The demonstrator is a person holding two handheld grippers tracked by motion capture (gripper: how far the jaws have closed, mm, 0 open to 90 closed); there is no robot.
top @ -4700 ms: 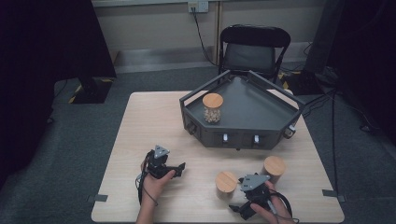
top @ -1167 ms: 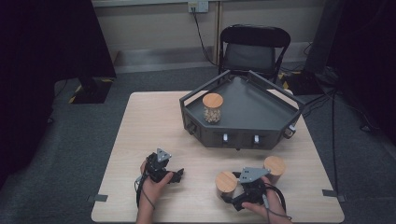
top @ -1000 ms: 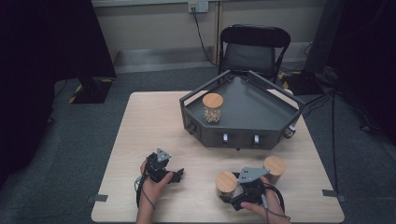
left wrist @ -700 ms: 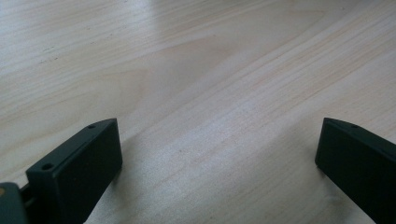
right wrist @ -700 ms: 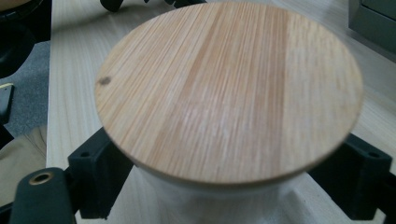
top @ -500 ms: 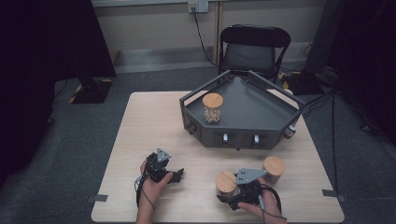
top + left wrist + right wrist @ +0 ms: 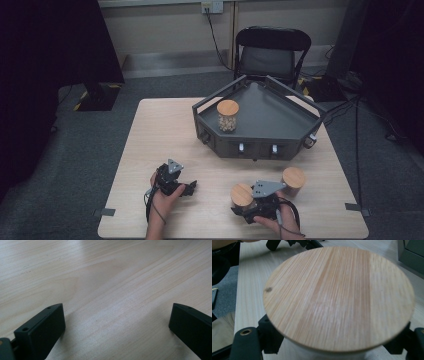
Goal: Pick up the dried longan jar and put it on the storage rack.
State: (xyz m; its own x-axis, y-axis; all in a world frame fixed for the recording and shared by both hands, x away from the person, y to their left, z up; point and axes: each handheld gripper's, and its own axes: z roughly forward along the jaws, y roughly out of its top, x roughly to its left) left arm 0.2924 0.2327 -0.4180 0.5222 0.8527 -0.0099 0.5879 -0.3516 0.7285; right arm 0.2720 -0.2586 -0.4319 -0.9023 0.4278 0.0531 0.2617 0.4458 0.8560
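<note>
Wooden surface [image 7: 165, 130]: your right gripper [image 7: 248, 209] jaws just closing, clenched round upright near jar [image 7: 339, 300]; tray [image 7: 280, 117] lies ahead; left gripper [image 7: 112, 325] released.

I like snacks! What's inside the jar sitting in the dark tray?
The jar in the tray holds small pale pieces behind clear glass, too small to tell what they are. Its wooden lid covers the top.

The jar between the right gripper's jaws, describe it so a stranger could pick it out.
On the wooden table, near its front edge, two wood-lidded jars stand before the dark tray. It is the left jar, flanked by the right gripper; the other jar stands free.
</note>
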